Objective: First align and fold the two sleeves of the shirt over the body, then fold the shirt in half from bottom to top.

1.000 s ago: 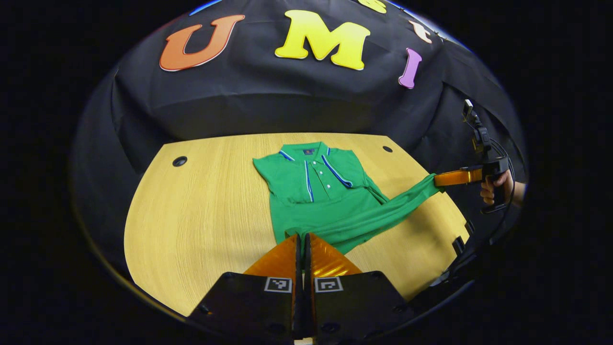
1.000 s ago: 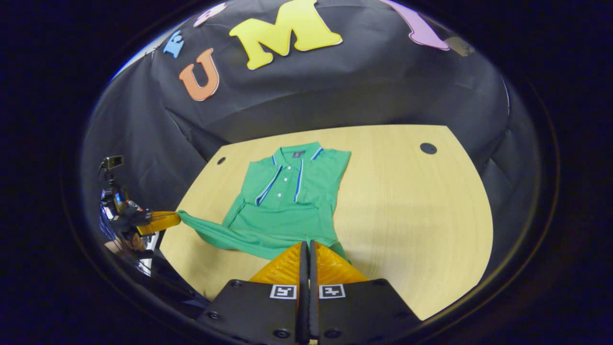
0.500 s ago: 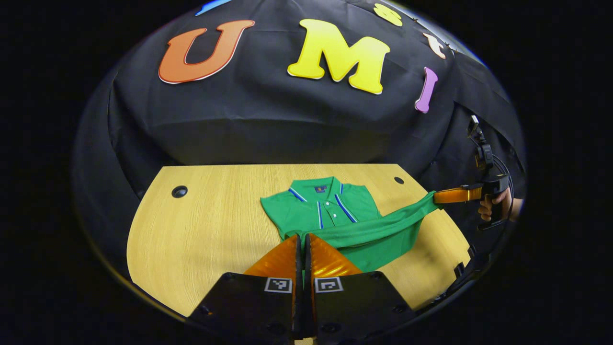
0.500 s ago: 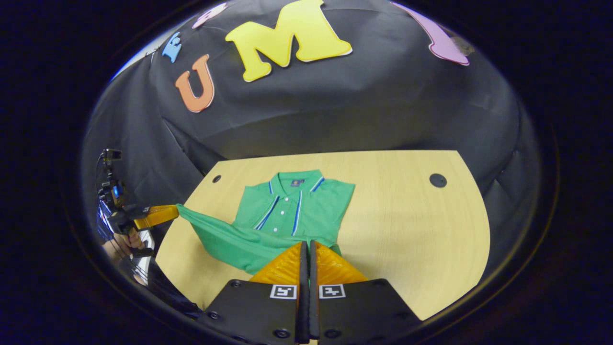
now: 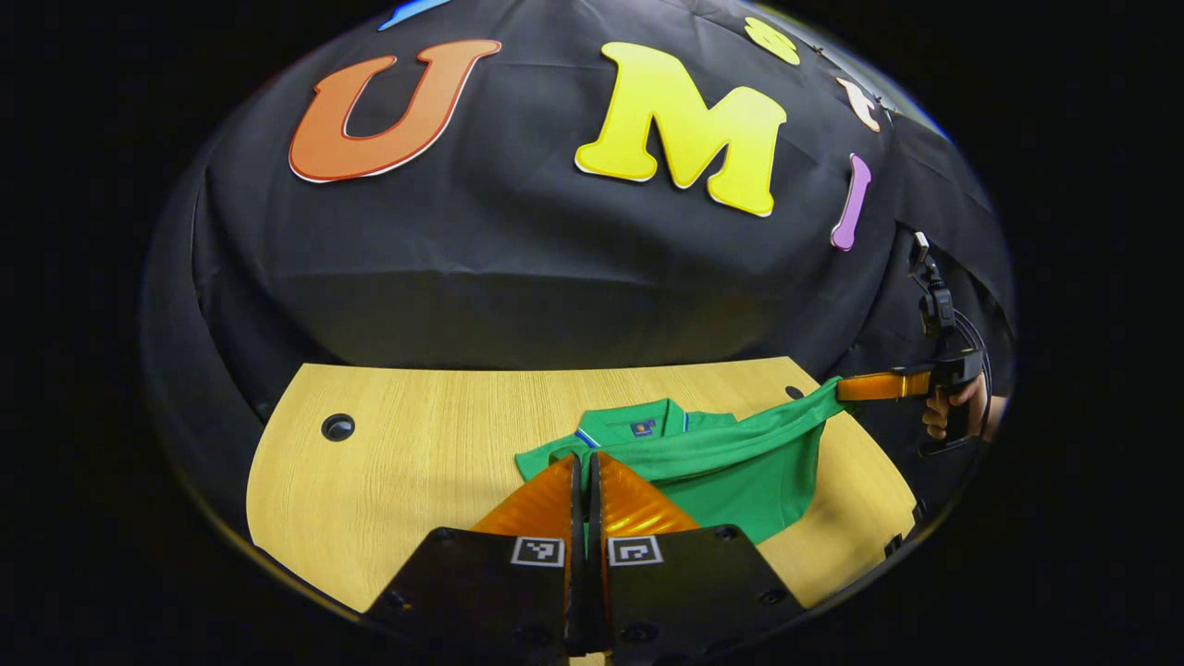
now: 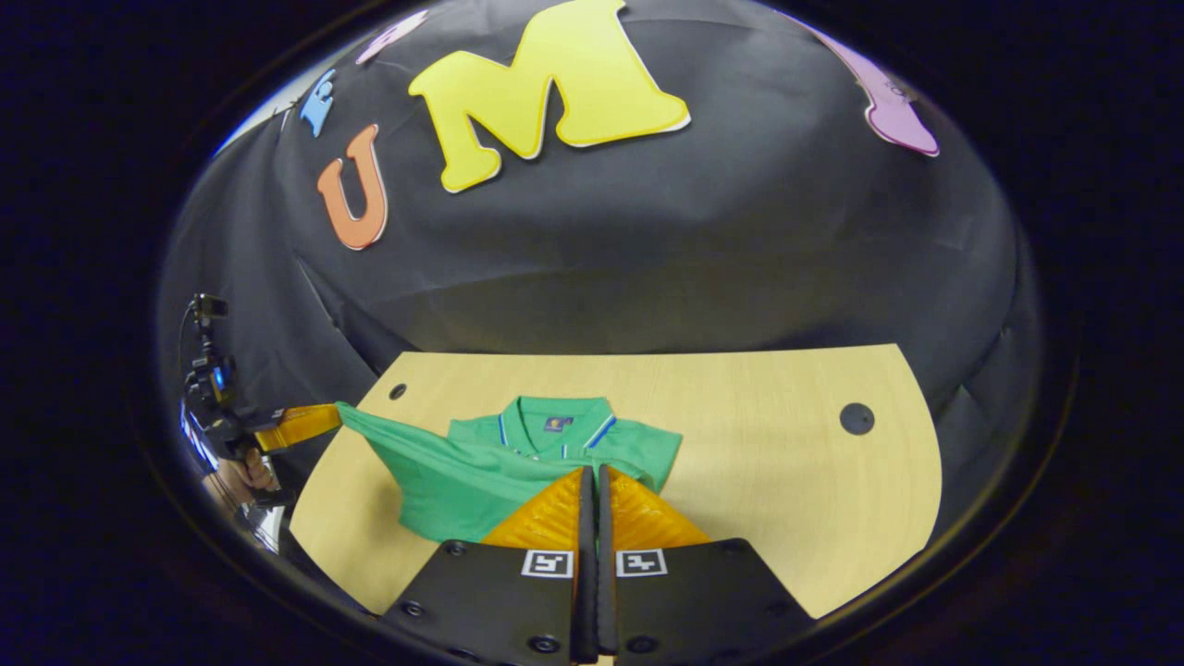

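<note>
Both grippers, left [image 5: 585,460] and right [image 6: 593,474], pinch the green shirt's [image 5: 740,462] hem closed (stretched taut) above the table [image 5: 416,472].

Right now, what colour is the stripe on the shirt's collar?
Blue and white, on the green polo shirt's collar; the right gripper view shows it best.

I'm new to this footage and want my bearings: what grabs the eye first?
The green polo shirt on the wooden table, its hem lifted and stretched taut between both grippers. The left gripper pinches one corner in the left gripper view; the right gripper, held by a hand, grips the other at the table's right edge.
</note>
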A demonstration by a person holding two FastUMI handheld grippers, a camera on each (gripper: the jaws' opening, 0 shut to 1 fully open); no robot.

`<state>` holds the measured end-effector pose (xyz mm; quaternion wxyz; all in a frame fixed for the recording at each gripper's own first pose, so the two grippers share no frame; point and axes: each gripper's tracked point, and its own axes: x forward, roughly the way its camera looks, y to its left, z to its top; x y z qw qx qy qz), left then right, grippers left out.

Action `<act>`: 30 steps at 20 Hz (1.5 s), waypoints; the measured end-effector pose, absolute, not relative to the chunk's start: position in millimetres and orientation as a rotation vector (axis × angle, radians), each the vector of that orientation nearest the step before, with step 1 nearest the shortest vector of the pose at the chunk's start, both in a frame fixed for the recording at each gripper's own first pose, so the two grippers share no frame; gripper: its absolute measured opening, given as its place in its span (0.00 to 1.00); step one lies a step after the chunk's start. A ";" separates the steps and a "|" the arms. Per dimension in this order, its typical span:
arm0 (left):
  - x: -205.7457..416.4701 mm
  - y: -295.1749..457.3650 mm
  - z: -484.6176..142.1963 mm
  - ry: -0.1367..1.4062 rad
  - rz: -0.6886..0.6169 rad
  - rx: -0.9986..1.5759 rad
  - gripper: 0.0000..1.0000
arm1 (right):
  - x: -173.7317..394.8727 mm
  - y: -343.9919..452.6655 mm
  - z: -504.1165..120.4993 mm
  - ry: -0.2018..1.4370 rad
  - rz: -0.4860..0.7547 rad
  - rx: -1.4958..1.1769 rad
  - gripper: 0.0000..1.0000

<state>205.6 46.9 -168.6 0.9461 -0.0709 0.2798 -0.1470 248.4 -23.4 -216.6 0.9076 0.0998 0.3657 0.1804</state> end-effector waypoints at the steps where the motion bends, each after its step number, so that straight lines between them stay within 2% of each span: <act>1: 212.7 46.6 -170.9 0.567 -0.298 -0.150 0.03 | 256.5 -21.8 -219.3 0.748 0.368 0.201 0.02; 12: 282.6 65.5 -228.9 0.565 -0.200 -0.166 0.03 | 317.7 -5.6 -283.5 0.757 0.323 0.162 0.02; 15: 296.7 57.5 -253.6 0.586 -0.177 -0.161 0.03 | 331.2 -5.8 -303.8 0.759 0.297 0.113 0.05; 18: 303.4 47.4 -275.1 0.613 -0.154 -0.154 0.05 | 344.9 -5.5 -323.1 0.744 0.266 0.086 0.02; 19: 300.8 45.2 -280.8 0.630 -0.147 -0.151 0.09 | 349.4 -7.6 -328.0 0.743 0.246 0.059 0.10; 20: 299.7 42.1 -282.6 0.641 -0.141 -0.154 0.14 | 350.8 -10.0 -329.9 0.738 0.241 0.030 0.13; 21: 297.9 41.3 -279.3 0.636 -0.135 -0.159 0.31 | 350.5 -8.9 -328.8 0.738 0.241 0.022 0.19; 25: 297.2 46.6 -259.4 0.599 -0.085 -0.155 1.00 | 344.6 -17.2 -314.3 0.680 0.167 0.036 0.99; 30: 271.2 53.4 -206.2 0.527 -0.059 -0.134 1.00 | 320.4 -27.6 -257.5 0.553 0.113 -0.005 0.99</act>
